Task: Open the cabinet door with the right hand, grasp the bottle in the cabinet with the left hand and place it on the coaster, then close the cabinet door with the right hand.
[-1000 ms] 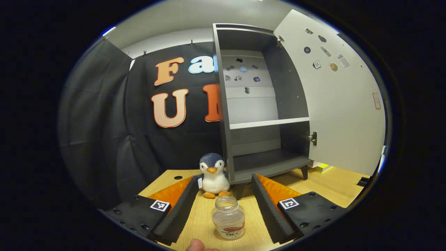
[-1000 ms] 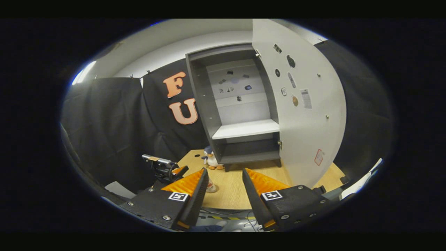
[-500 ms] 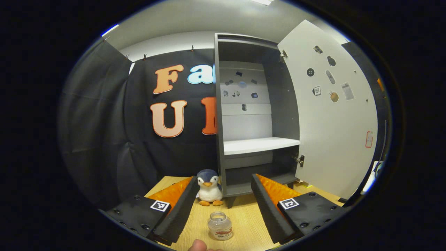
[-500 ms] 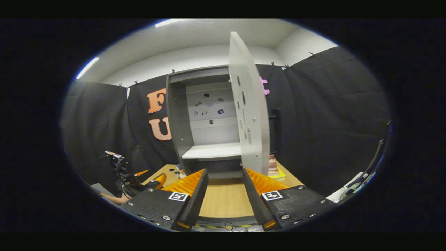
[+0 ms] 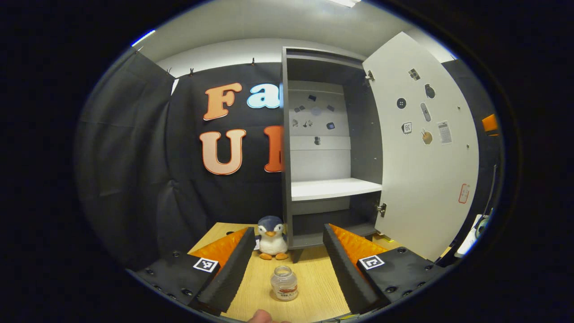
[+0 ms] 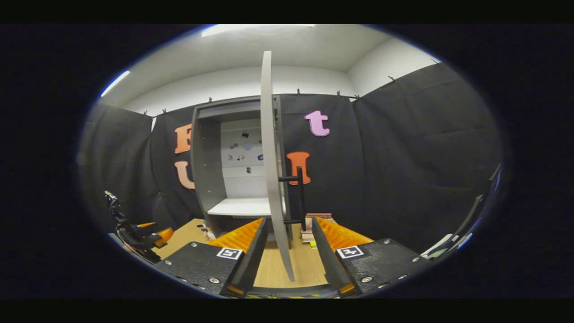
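Right gripper [image 6: 287,244], jaws spread and empty, faced the upright cabinet door [image 6: 271,179] edge-on, handle [image 6: 299,193] on the door's right.

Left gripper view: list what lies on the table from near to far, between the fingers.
Bottle → plush penguin → cabinet, its door swung open.

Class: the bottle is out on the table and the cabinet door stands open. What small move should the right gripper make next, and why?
Probably ease the right gripper forward to the cabinet door and start swinging it shut. The bottle already stands on the table, the left gripper is open and apart from it, and the door's edge sits between the right gripper's open jaws, beside its black handle.
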Demonstrator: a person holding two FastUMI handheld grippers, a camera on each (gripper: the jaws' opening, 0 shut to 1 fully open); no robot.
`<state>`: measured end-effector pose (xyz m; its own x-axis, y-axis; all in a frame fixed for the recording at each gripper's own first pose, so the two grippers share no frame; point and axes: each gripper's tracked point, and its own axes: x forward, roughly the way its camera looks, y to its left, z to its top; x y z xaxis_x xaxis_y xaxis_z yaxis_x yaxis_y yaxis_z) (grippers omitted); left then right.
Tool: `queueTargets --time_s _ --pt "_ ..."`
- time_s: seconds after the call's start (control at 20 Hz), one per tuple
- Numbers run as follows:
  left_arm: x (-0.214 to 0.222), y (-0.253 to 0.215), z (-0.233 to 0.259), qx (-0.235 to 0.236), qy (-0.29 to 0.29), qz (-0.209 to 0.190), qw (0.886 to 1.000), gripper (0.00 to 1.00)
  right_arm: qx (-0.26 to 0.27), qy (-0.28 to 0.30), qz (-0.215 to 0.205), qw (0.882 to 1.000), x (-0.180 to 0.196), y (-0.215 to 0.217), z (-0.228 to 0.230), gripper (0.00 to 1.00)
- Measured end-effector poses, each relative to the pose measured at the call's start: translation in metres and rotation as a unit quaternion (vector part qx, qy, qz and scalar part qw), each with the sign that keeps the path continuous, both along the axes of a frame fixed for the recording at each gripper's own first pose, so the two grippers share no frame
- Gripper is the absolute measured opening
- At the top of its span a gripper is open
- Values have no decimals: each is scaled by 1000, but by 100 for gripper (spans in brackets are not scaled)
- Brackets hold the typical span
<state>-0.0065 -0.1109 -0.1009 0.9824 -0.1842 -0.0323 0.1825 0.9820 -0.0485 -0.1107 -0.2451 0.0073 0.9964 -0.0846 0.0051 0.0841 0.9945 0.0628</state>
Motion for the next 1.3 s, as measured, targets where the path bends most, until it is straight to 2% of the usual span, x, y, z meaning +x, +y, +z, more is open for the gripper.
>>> queueTargets --time_s 0.05,0.1,0.15,0.55,0.6,0.7,0.75,0.8,1.1,1.3 --pt "-1 3 2 1 -1 3 1000 98 1 2 0 1000 5 -5 -3 66" --pt "0 4 3 1 -1 3 1000 98 4 3 4 1000 12 -8 -4 58" --pt "0 5 4 2 2 2 1000 98 9 3 6 1000 19 -12 -5 62" --pt "-2 11 0 16 7 5 1000 98 22 19 22 999 58 -30 -28 66" --pt "-1 12 -1 16 9 4 1000 98 20 21 23 999 59 -30 -29 62" --pt "0 16 1 16 8 9 1000 98 22 18 25 999 60 -28 -27 72" --pt "2 17 1 15 8 10 1000 96 24 17 26 999 58 -28 -27 68" --pt "4 18 -1 16 9 12 1000 98 26 17 25 999 59 -28 -28 68" --pt "8 18 3 17 7 17 1000 98 17 18 36 999 59 -13 -28 68" --pt "10 21 4 19 5 18 1000 100 16 14 63 998 64 16 -28 68"
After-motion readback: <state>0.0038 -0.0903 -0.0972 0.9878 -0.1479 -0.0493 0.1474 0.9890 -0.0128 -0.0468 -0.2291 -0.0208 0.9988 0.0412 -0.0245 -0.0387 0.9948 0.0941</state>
